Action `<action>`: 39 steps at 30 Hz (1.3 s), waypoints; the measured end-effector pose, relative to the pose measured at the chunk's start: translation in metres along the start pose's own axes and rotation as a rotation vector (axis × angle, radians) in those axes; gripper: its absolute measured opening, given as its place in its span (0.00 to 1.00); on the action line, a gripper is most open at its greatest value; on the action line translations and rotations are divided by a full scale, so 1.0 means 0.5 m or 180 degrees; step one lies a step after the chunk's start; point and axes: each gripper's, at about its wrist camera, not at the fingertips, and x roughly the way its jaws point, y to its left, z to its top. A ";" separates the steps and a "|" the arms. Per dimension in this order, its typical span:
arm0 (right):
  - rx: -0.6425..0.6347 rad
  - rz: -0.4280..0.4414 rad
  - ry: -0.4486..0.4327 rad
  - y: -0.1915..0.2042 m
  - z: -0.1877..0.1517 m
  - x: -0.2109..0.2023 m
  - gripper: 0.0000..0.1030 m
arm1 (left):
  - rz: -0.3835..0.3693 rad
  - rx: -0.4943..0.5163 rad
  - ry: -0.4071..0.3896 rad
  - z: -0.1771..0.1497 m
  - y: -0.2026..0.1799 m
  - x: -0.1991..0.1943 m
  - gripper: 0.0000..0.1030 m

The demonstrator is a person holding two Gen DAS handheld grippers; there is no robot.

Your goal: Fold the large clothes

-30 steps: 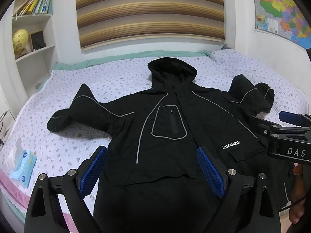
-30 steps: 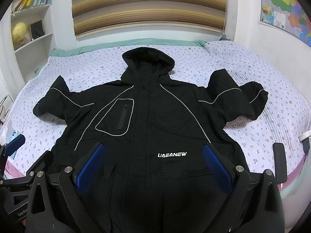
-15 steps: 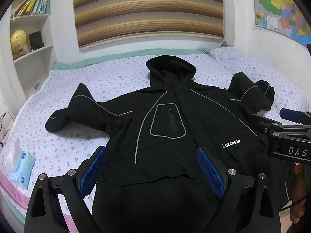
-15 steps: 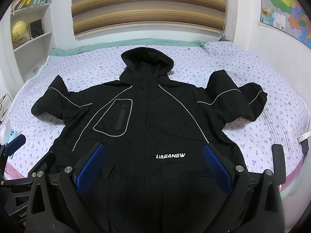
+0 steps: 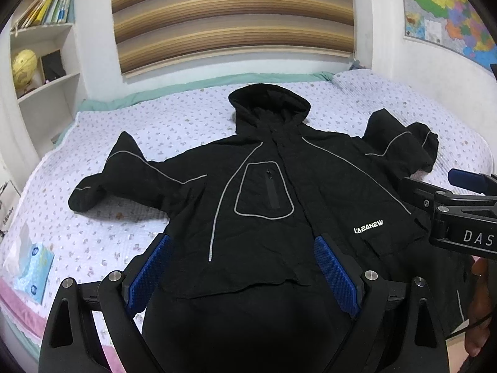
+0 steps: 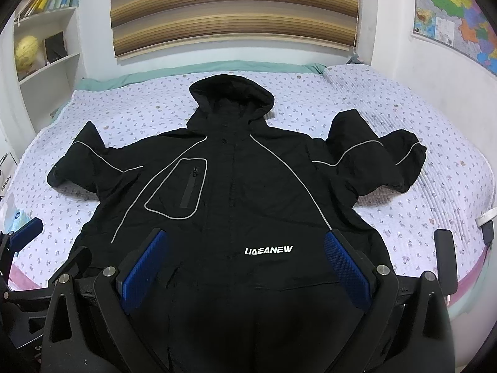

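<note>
I hold the left gripper [image 5: 242, 267] released, its blue pads spread above the hem of the black jacket [image 6: 236, 192]. The jacket lies face up on the bed [image 6: 403, 143], sleeves out. The right gripper [image 6: 245, 264] is likewise released, grasping nothing.

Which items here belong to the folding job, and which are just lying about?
In the job: black hooded jacket spread on the bed; left gripper and right gripper, both open.

Lying about: tissue pack, globe, books, wall map.
</note>
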 end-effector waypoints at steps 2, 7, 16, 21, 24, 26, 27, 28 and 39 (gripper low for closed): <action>-0.0003 -0.0009 0.0006 -0.001 -0.001 0.001 0.98 | -0.0002 0.0009 0.0010 0.000 -0.002 0.002 0.91; 0.0044 -0.0002 -0.0048 -0.017 -0.001 0.003 0.98 | -0.0024 0.0037 0.0046 0.009 -0.018 0.014 0.91; 0.0512 -0.0045 -0.0313 -0.207 0.023 -0.015 0.98 | -0.0502 0.0158 0.0071 0.103 -0.142 0.062 0.91; 0.1017 -0.0008 -0.0541 -0.376 0.036 0.008 0.95 | -0.1054 0.0026 0.0327 0.167 -0.241 0.155 0.91; 0.1234 -0.0186 -0.0574 -0.481 0.039 0.045 0.90 | -0.1069 -0.0020 0.0440 0.202 -0.309 0.240 0.91; 0.1393 -0.0221 -0.0560 -0.559 0.043 0.072 0.89 | -0.1109 -0.0058 0.0469 0.212 -0.338 0.281 0.91; 0.1461 -0.0221 -0.0546 -0.589 0.044 0.087 0.88 | -0.1173 -0.0081 0.0500 0.218 -0.359 0.309 0.91; 0.1521 -0.0262 -0.0489 -0.621 0.046 0.110 0.87 | -0.1221 -0.0112 0.0541 0.222 -0.379 0.340 0.91; 0.1616 -0.0377 -0.0008 -0.862 0.084 0.373 0.66 | -0.1171 -0.0099 0.1106 0.156 -0.501 0.635 0.80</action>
